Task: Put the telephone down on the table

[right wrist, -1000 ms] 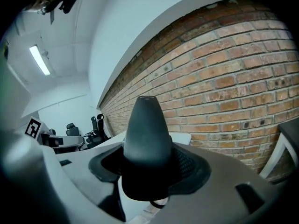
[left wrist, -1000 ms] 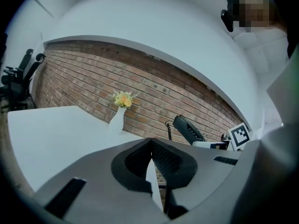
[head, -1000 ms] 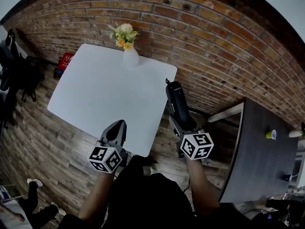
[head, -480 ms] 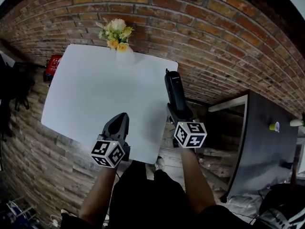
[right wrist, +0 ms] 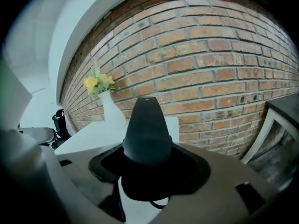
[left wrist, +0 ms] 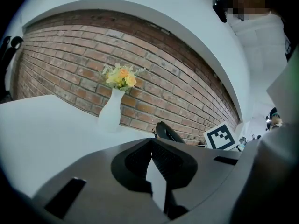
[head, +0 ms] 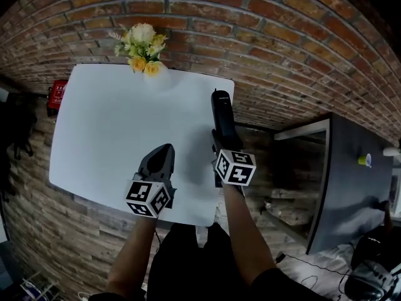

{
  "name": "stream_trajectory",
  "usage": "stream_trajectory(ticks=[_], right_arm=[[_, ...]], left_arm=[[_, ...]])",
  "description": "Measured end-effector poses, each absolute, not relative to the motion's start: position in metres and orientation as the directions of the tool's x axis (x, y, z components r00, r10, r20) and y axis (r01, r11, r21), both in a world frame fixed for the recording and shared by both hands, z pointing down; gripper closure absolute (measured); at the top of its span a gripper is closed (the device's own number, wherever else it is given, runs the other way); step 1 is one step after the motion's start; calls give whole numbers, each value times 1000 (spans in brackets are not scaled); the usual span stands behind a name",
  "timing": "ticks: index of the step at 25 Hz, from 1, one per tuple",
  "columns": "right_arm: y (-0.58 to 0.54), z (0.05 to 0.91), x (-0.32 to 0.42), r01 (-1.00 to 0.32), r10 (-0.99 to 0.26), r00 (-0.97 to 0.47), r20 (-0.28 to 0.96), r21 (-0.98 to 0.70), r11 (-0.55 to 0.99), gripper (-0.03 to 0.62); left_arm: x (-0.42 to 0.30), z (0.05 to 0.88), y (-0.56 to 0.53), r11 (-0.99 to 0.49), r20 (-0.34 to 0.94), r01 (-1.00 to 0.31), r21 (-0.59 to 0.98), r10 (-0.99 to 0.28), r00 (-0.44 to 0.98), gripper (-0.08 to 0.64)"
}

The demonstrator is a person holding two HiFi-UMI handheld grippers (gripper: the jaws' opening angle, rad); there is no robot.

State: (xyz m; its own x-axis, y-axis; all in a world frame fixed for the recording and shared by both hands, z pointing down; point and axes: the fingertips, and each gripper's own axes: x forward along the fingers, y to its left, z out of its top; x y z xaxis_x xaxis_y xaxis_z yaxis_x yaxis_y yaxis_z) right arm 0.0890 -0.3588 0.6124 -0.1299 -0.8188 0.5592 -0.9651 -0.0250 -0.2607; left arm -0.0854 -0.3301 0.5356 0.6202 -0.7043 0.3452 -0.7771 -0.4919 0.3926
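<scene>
White vase (left wrist: 110,113) with yellow flowers (left wrist: 120,77) near brick wall (head: 282,36); dark desk (head: 354,187) at right; red object (head: 57,93) at left.

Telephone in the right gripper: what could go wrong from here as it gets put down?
1. The telephone hangs along the right edge of the table. If it is released there, it could overhang and tip off toward the floor.
2. The right gripper clamps only the near end, and the long body sticks out well ahead of the jaws. It may pivot in the grip or land tip first and bounce.
</scene>
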Motion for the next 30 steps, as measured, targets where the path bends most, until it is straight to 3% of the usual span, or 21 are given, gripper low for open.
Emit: stream_trajectory(ticks=[23, 30], right_arm=[[-441, 672, 100, -941, -753, 189, 630, -102, -321, 319], [-447, 675, 90, -925, -715, 219, 664, -93, -369, 319]], left_arm=[[-85, 573, -370, -501, 404, -757, 419, -644, 650, 546], [-79, 575, -379, -504, 406, -754, 420, -639, 653, 546]])
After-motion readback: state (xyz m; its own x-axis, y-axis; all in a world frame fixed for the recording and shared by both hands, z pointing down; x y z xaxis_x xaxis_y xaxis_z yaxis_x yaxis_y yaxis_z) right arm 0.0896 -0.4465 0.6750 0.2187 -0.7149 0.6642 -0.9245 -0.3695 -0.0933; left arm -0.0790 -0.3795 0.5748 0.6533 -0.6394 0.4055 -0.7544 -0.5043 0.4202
